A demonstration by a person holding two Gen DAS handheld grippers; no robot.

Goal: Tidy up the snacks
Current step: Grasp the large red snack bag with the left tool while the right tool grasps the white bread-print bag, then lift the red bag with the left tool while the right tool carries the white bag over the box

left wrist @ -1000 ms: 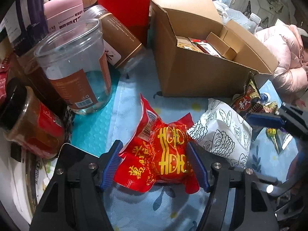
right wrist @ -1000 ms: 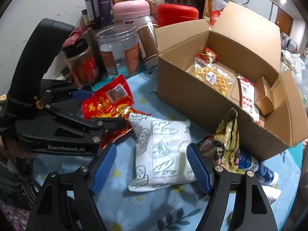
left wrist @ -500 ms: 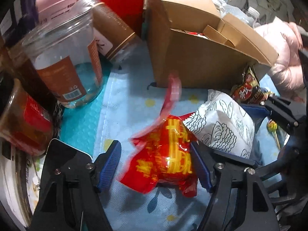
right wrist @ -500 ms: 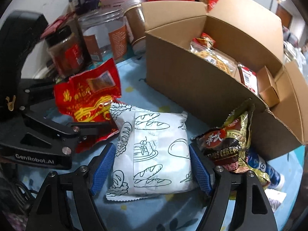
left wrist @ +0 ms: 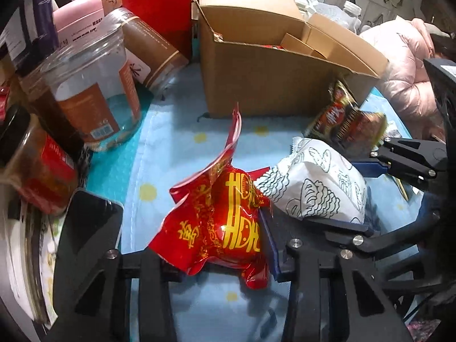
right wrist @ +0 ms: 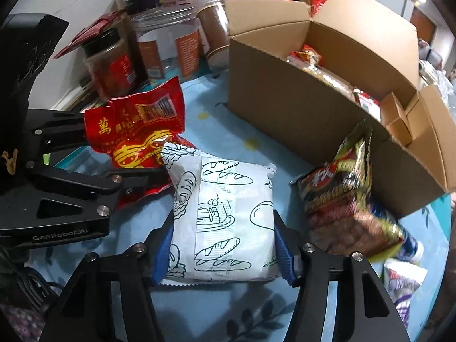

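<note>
My left gripper (left wrist: 219, 245) is shut on a red snack packet (left wrist: 219, 222) with yellow print, held just above the blue cloth; it also shows in the right wrist view (right wrist: 136, 136). My right gripper (right wrist: 222, 245) is shut on a white bread packet (right wrist: 228, 216) with line drawings, which touches the red packet's right side (left wrist: 316, 188). An open cardboard box (right wrist: 299, 108) with several snacks inside stands behind both packets.
Jars and canisters crowd the back left: a clear jar (left wrist: 91, 91), a dark-lidded jar (left wrist: 34, 165), pink (left wrist: 77, 22) and red (left wrist: 159, 8) canisters. A dark snack bag (right wrist: 342, 193) leans by the box's front corner. A bottle (right wrist: 410, 250) lies behind it.
Both grippers have closed: the left on the red packet, the right on the white bread packet. The red packet has crumpled and its top flap stands up.
</note>
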